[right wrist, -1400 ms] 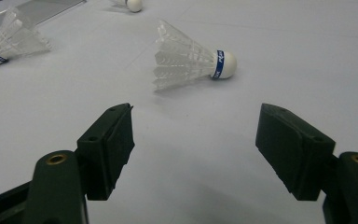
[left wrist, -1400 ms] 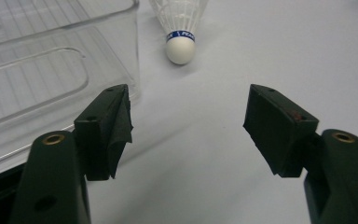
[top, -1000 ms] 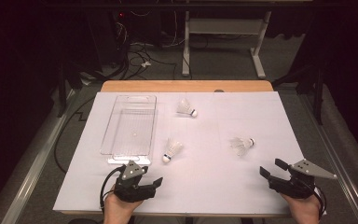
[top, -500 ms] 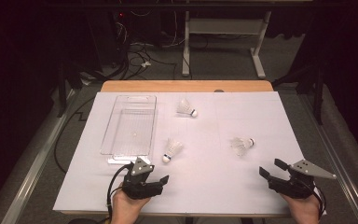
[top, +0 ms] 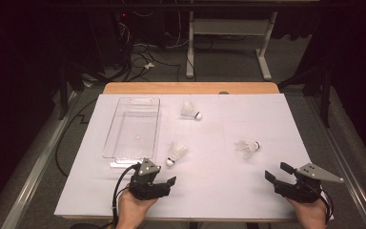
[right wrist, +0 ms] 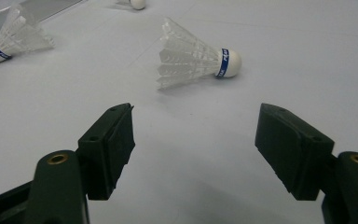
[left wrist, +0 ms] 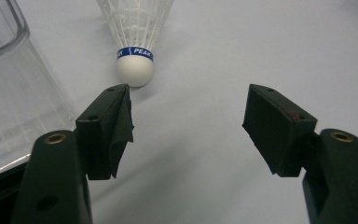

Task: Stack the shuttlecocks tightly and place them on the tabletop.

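High view: left gripper (top: 164, 177) has neared the shuttlecock (top: 176, 153).

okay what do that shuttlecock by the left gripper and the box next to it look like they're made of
Shuttlecock: skirt looks like white translucent moulded plastic, a ribbed lattice rather than feathers; the smooth matt white head could be foam or cork, hard to tell; blue printed band. Box: clear, glossy hard plastic, since the table shows through and its rim glints.
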`<state>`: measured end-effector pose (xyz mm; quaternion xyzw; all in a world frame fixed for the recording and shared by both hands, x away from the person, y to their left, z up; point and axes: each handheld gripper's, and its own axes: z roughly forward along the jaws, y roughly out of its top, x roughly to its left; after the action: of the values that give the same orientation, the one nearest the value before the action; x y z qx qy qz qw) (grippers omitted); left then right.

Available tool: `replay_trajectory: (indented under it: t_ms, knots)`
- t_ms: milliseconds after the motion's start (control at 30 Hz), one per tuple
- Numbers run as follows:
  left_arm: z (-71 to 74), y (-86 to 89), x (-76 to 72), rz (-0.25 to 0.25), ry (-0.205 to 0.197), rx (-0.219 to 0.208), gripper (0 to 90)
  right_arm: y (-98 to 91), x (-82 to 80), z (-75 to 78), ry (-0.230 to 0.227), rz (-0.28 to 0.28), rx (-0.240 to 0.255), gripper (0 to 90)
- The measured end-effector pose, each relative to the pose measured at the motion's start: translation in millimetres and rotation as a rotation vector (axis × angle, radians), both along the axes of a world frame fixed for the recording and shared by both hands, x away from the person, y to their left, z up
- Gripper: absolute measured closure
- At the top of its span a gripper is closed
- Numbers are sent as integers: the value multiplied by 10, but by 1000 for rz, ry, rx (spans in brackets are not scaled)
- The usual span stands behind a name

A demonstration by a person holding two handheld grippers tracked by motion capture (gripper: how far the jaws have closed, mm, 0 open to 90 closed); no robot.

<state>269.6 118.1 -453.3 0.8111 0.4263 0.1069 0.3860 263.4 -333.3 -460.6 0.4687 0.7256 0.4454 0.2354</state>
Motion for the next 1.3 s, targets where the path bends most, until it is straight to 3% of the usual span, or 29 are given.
replay_trajectory:
  t_ms: [400,533,867,1300]
  knots:
    - [62,-115,87,-7,-5,15,362,1,4,-3,4,4,0,286]
    - [75,-160,141,-11,5,36,352,6,8,-5,10,4,0,286]
    - [152,-212,257,5,28,36,356,4,6,-2,7,8,3,286]
    - [261,-319,435,23,31,87,365,2,4,-1,7,9,7,287]
